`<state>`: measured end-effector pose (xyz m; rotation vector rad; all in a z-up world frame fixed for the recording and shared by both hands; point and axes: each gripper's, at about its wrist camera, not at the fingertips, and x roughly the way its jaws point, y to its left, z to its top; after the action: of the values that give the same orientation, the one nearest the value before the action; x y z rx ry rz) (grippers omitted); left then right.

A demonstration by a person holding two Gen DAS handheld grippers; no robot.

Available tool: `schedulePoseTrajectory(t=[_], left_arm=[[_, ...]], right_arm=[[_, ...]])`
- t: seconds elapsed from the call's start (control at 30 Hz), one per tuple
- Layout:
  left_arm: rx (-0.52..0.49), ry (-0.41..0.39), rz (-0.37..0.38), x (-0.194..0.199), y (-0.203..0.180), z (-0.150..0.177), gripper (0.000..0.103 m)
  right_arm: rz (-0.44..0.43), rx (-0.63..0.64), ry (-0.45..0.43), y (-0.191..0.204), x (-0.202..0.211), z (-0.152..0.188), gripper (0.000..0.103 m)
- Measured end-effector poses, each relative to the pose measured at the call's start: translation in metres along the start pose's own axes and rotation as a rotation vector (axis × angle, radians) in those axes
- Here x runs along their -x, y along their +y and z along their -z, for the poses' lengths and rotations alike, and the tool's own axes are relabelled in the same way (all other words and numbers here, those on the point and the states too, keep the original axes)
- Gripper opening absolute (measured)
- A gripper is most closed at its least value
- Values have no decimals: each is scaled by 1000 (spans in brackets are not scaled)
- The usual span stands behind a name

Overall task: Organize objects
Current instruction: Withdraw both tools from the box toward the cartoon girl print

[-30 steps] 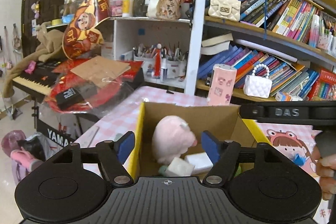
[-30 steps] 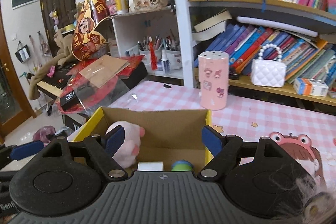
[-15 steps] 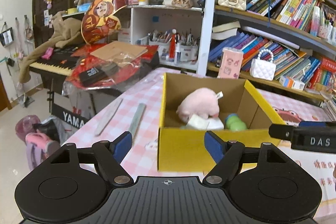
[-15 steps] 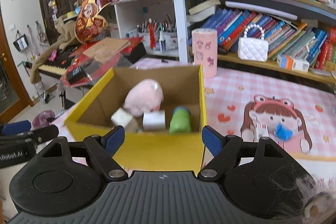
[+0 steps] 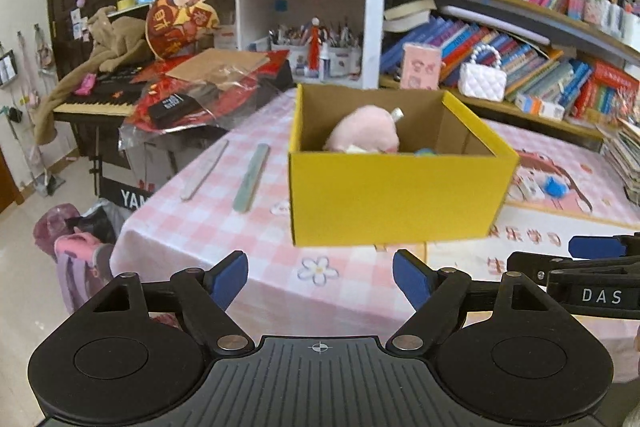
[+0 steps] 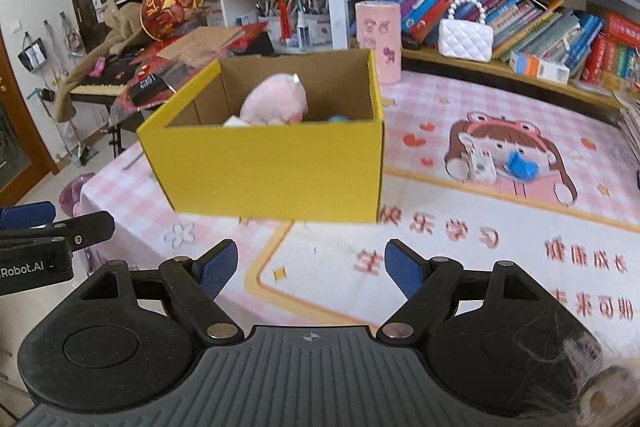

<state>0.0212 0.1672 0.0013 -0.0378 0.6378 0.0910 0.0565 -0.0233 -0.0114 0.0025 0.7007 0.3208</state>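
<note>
A yellow cardboard box [image 5: 396,195] [image 6: 272,175] stands on the pink checked table. Inside it I see a pink plush toy [image 5: 366,133] [image 6: 276,101], a white item and a bit of a green-blue item. My left gripper [image 5: 320,277] is open and empty, well back from the box near the table's front edge. My right gripper [image 6: 308,265] is open and empty, also back from the box. A small white toy [image 6: 480,165] and a blue object [image 6: 520,167] lie on the cartoon mat to the right of the box.
Two flat strips [image 5: 252,183] lie on the table left of the box. A pink canister [image 6: 378,41] stands behind it. Bookshelves [image 5: 520,39] with a white handbag [image 6: 466,37] line the back. A cluttered keyboard piano [image 5: 120,95] stands at the left.
Both grippers have pulled back and away from the box; it now sits farther off, seen from the front. Both stay open and empty.
</note>
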Motion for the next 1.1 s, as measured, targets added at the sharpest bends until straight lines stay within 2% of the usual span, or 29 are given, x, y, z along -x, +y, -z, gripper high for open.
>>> schedulePoseTrajectory(t=[0.57, 0.87, 1.1], left_arm=[[-122, 79, 168, 3, -50, 28, 83], [-197, 95, 242, -1, -80, 29, 83], [-239, 113, 306, -14, -112, 24, 83]], right_arm=[[130, -62, 60, -23, 31, 48, 79], [195, -94, 86, -39, 37, 57, 80], [259, -157, 95, -71, 45, 61, 80]])
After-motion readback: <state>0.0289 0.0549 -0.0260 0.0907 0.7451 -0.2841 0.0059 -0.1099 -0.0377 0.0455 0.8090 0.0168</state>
